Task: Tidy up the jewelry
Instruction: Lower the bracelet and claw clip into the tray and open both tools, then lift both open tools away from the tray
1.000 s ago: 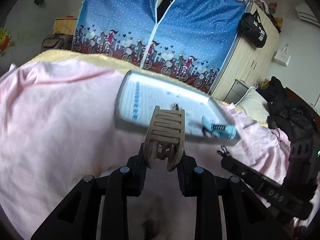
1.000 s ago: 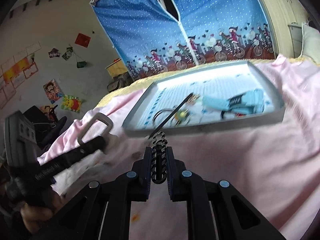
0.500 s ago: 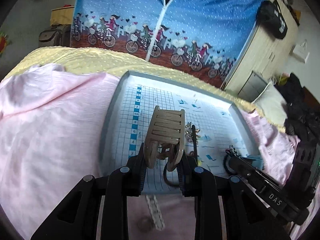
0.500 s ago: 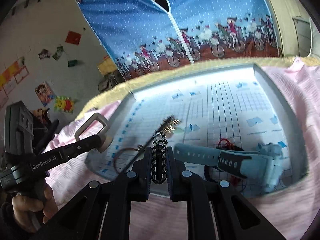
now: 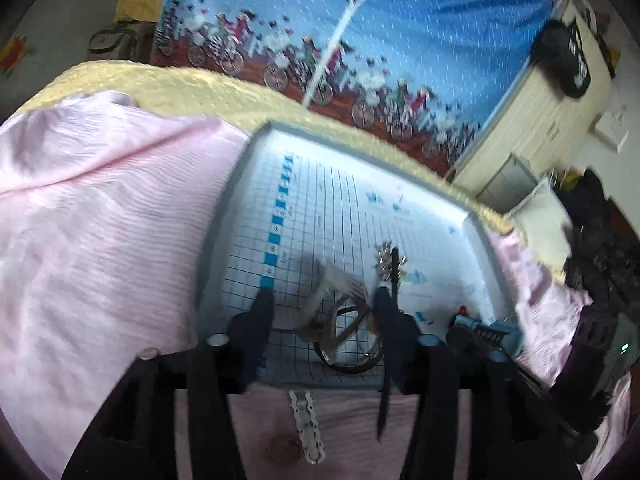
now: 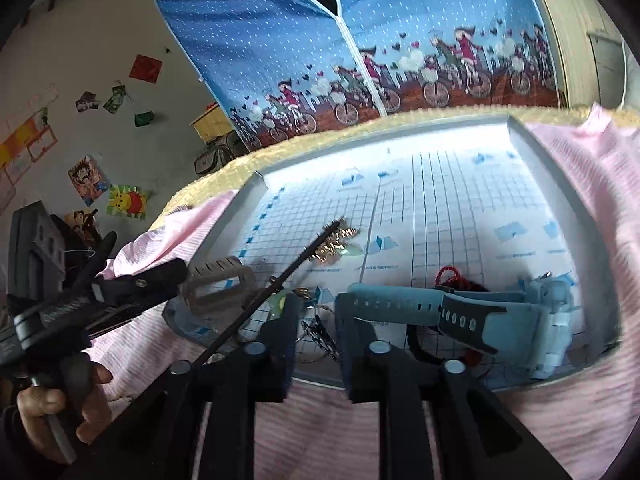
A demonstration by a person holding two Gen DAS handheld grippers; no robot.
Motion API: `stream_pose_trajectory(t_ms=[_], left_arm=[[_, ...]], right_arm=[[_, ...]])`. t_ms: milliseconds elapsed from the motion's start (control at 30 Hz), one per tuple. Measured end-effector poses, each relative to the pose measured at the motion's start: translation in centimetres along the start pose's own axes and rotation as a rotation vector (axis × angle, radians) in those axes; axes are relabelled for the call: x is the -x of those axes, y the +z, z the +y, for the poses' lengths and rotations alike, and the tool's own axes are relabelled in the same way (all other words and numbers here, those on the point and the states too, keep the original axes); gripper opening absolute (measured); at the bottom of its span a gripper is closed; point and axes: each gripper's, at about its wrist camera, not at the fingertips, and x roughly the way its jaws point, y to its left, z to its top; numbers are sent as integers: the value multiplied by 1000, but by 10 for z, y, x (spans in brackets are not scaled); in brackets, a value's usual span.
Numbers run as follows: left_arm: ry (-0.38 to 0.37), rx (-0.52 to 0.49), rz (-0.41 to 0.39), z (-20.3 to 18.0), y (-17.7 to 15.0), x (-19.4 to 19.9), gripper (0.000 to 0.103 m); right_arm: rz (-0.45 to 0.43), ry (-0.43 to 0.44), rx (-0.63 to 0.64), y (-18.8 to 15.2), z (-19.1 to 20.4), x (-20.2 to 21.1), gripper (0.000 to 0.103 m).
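In the left wrist view, the left hand-held gripper (image 5: 322, 300) sits at the lower centre of the frame with its fingers spread wide, and the beige hair claw (image 5: 340, 286) lies blurred between them, touching neither that I can see, over the near edge of the grey tray (image 5: 212, 248). A dark ring-shaped bangle (image 5: 352, 344) lies under the claw at the tray's near rim, and a thin black stick (image 5: 394, 276) runs up to a gold ornament (image 5: 386, 260) right of centre. The tray rests on a pink sheet (image 5: 100, 220) covering the bed. In the right wrist view, the right hand-held gripper (image 6: 314, 308) is at the lower centre, fingers apart, with a small dark tangle of cord (image 6: 320, 336) lying loose in the gap on the tray floor. A light blue watch (image 6: 500, 320) stretches across the lower right of the tray, beside a red cord (image 6: 452, 276). At lower left a hand (image 6: 52, 412) grips the other tool's handle
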Motion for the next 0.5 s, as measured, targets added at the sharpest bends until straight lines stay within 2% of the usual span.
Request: stream_pose_trajectory(t_ms=[67, 133, 167, 200, 233, 267, 333, 500], left_arm=[[10, 12, -31, 1, -1, 19, 64], [22, 11, -62, 0, -3, 40, 72], [24, 6, -80, -2, -4, 49, 79], [28, -4, -119, -3, -6, 64, 89], [37, -16, -156, -5, -9, 76, 96], [49, -31, -198, -9, -13, 90, 102], [68, -71, -288, -17, -23, 121, 102], [95, -159, -407, -36, -49, 174, 102]], right_arm=[[-41, -24, 44, 1, 11, 16, 39], [-89, -47, 75, 2, 21, 33, 63], [-125, -51, 83, 2, 27, 45, 70], [-165, -57, 82, 1, 31, 58, 88], [-188, -62, 79, 0, 34, 65, 101], [-228, -72, 76, -1, 38, 78, 103], [-287, -82, 83, -3, 45, 97, 103], [-369, -106, 104, -10, 66, 137, 103]])
